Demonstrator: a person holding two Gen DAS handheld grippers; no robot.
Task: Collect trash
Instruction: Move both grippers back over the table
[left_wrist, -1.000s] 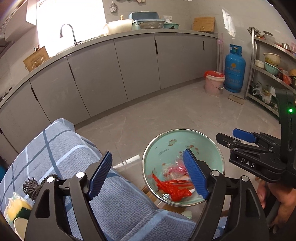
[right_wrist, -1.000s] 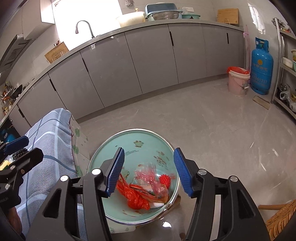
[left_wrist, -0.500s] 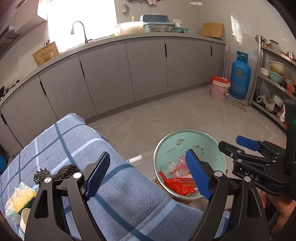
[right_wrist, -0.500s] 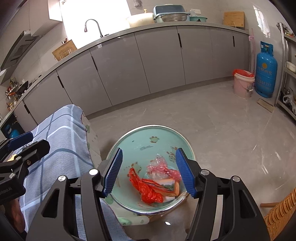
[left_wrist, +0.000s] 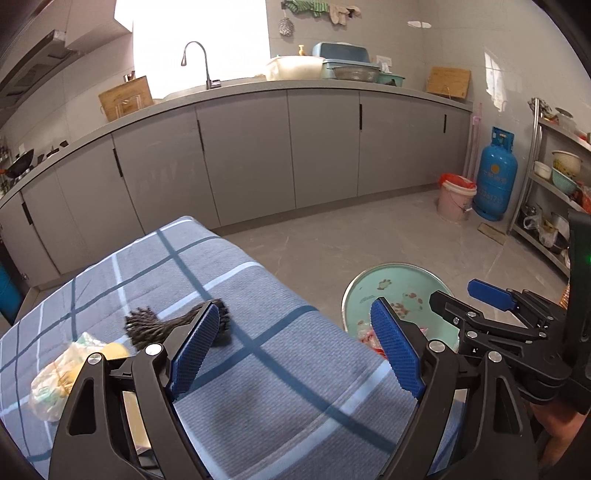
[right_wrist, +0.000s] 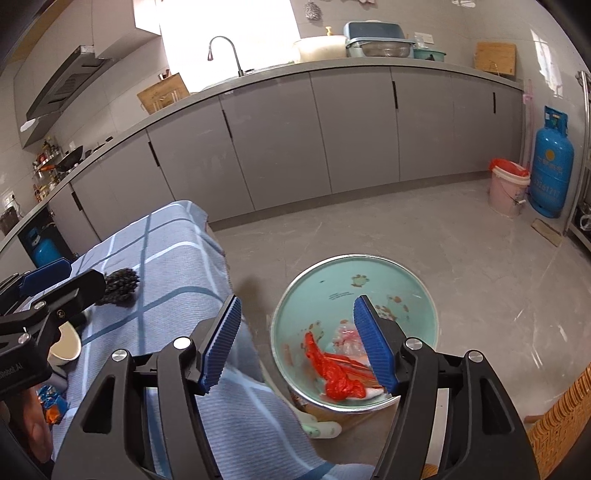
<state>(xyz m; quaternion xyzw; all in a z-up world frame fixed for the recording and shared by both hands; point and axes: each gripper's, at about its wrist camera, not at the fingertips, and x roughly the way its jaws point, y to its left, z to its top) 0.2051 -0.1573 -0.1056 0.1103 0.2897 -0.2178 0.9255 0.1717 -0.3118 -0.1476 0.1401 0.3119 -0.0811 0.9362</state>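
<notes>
Left gripper (left_wrist: 295, 347), jaws spread and empty, angled down over the plaid tablecloth (left_wrist: 280, 387); black scrubber (left_wrist: 147, 326) at its 10 o'clock. Right gripper (right_wrist: 295, 343), jaws just widened, nothing between them, tilted down above the mint-green basin (right_wrist: 332, 280) holding red plastic trash (right_wrist: 332, 373) at 5 o'clock.

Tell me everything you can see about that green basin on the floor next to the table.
The green basin is round, with a pale mint inside, a thin metallic rim and small printed cartoon motifs on its wall. It looks like enamelled or coated metal. It sits upright beside the edge of the blue checked tablecloth, raised on something only partly visible. Inside lie a crumpled red plastic bag and clear pinkish wrapping. No gripper touches it.
</notes>
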